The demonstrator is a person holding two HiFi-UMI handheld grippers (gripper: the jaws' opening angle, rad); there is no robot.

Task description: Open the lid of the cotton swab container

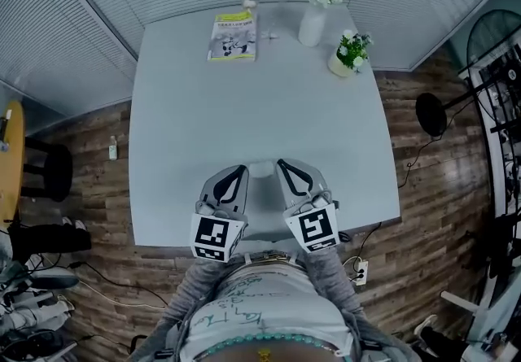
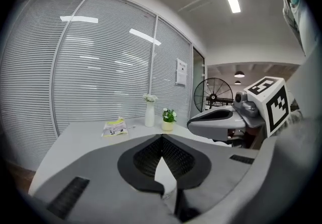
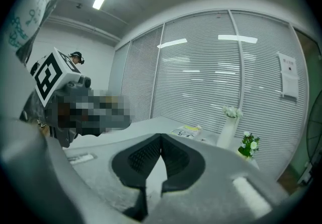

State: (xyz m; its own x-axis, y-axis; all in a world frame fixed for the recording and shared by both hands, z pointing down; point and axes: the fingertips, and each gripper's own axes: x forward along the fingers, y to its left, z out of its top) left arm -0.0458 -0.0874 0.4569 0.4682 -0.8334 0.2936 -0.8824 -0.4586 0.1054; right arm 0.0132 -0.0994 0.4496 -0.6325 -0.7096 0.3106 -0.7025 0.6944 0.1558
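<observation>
1. Two grippers are held side by side just above the near edge of the surface (image 1: 244, 116), close in front of the person's torso (image 1: 264, 311). The left gripper (image 1: 241, 167) and the right gripper (image 1: 282, 163) are pointed away from the body and tipped slightly downward, with their tips angled a little toward each other but kept apart.
2. The left gripper's fingers (image 2: 146, 157) are seen pressed together at the tips, and nothing is gripped; only the pale surface shows through the opening behind them.
3. The right gripper's fingers (image 3: 141, 160) are likewise closed tip to tip and empty.
4. Both hands are hidden beneath the marker cubes (image 1: 216, 237); only grey sleeves (image 1: 334, 279) are visible.
5. The cotton swab container cannot be picked out with certainty. A small pale object (image 1: 248, 3) is seen at the far edge, just beyond a booklet (image 1: 234, 35), but it is too small to identify. It lies well apart from both grippers.
6. A white vase (image 1: 312, 25) and a potted plant (image 1: 348, 55) are set at the far right of the surface
</observation>
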